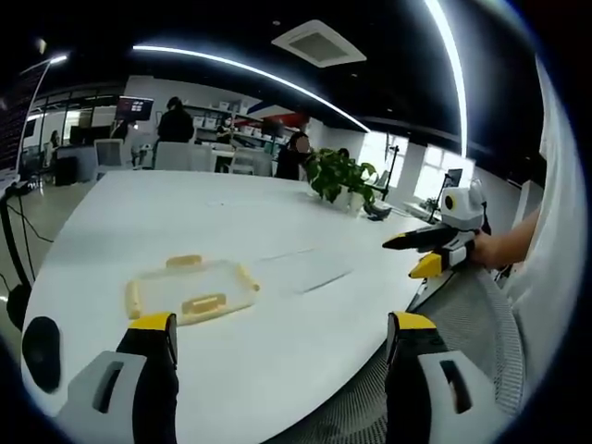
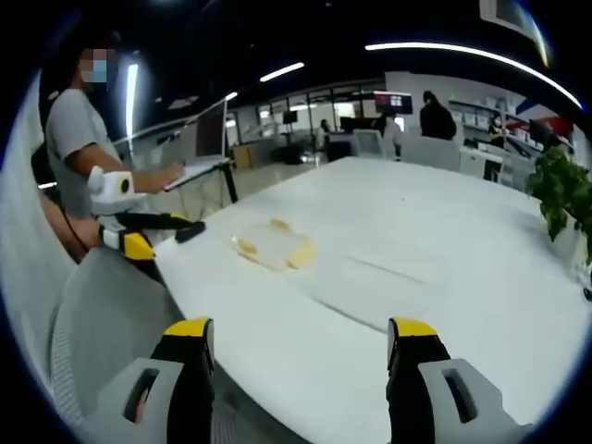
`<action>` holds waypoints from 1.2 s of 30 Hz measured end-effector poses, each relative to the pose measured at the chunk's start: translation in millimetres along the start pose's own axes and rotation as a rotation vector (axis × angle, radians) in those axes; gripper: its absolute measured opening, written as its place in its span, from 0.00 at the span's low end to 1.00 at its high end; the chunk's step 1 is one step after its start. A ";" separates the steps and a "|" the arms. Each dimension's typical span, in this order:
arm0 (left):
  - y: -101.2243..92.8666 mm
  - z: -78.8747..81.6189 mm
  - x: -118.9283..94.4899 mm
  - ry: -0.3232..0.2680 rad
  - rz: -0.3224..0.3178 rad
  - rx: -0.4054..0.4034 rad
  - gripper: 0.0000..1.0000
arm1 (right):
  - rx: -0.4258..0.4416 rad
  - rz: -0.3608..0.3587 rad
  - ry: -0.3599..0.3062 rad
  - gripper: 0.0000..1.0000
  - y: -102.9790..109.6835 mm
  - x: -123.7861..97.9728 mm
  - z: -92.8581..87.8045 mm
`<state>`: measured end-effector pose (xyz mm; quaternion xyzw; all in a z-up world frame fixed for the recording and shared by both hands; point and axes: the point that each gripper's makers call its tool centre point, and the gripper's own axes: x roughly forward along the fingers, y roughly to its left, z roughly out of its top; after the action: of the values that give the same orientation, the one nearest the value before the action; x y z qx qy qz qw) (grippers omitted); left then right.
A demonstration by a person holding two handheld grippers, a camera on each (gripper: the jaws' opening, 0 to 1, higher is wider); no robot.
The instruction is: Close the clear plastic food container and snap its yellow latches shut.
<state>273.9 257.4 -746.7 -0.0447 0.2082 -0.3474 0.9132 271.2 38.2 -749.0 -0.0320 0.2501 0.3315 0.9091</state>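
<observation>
I'm at the approach: both grippers (image 1: 282, 338) (image 2: 301, 342) released, well short of the container (image 1: 190, 289) on the counter (image 1: 277, 231); next, I reach its latches (image 1: 203, 303).

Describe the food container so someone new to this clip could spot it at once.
Start from the big white table with the potted plant at its far side. Nearer the grippers, alone on the bare tabletop, lies the flat clear container; its yellow latches around the rim mark it out.

Latch state on the clear container (image 1: 191, 289) — too small and blurred to tell
</observation>
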 end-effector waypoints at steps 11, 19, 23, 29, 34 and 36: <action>5.7 4.1 -1.7 -0.004 -0.001 -0.001 0.95 | -0.022 0.006 0.014 0.77 -0.3 2.8 2.3; 16.1 6.5 -4.5 -0.001 0.009 0.002 0.94 | -0.052 0.018 0.025 0.76 0.1 10.0 10.9; 24.8 5.8 -5.8 0.009 0.013 0.010 0.92 | -0.078 0.040 0.045 0.74 3.7 16.5 10.4; 32.2 3.1 -5.7 0.031 0.003 0.010 0.90 | -0.107 0.063 0.063 0.73 9.3 26.1 13.5; 37.0 1.6 -5.2 0.052 -0.006 0.029 0.87 | -0.123 0.088 0.080 0.73 13.8 34.8 15.3; 38.6 1.7 -4.9 0.059 -0.011 0.037 0.87 | -0.136 0.095 0.085 0.73 15.4 37.6 16.3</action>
<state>295.0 289.7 -752.2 -0.0186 0.2284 -0.3576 0.9053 293.3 75.9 -751.0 -0.0958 0.2668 0.3887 0.8767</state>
